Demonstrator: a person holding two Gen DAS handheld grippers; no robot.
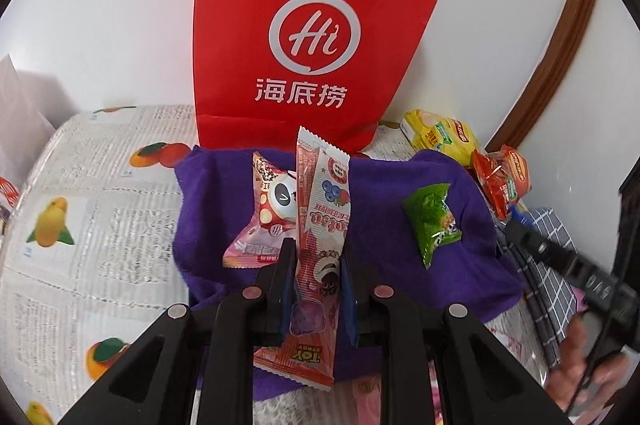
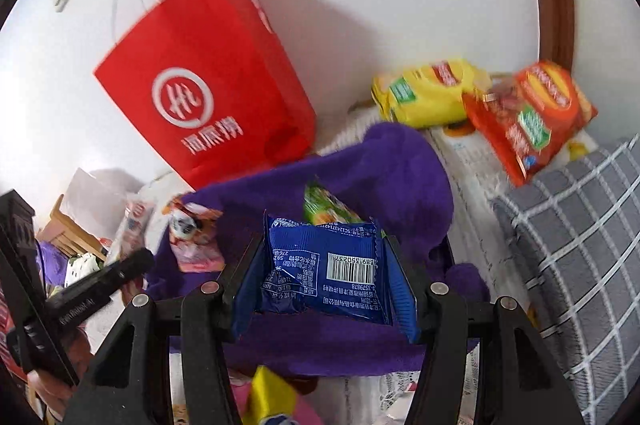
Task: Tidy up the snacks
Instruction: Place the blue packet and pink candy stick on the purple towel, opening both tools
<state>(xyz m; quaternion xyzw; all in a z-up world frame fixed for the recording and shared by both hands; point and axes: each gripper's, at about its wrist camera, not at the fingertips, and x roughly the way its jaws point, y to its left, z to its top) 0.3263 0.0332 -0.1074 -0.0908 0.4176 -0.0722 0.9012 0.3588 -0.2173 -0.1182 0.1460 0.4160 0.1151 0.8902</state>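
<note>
**Two snack packets gripped above the purple towel**

Held upright in the left hand-held gripper (image 1: 316, 265): a long red Toy Story snack packet (image 1: 318, 225), pinched across its lower half between nearly closed fingers, printing upside down, bottom edge hanging below the jaws. Clamped in the right hand-held gripper (image 2: 326, 273): a blue snack packet (image 2: 326, 265), barcode side facing the camera, jaws set fairly wide and pressed against its two side edges. Below both, a purple towel (image 1: 400, 237) spread over a desk under a fruit-and-newsprint cover (image 1: 100, 209). Lying on the towel: a pink panda-print packet (image 1: 266, 213), partly hidden behind the red packet, and a green packet (image 1: 434, 221), mostly hidden behind the blue one in the right view. Behind, against the wall, a red Haidilao paper bag (image 1: 308, 33), handles cut off at the top, contents out of sight. To the right, a yellow chip bag (image 2: 428, 93) touching a red-orange chip bag (image 2: 528, 117), blurred. Grey checked cloth (image 2: 576, 245) at far right. Yellow item at the bottom edge of the right view, cut off and unreadable.
</note>
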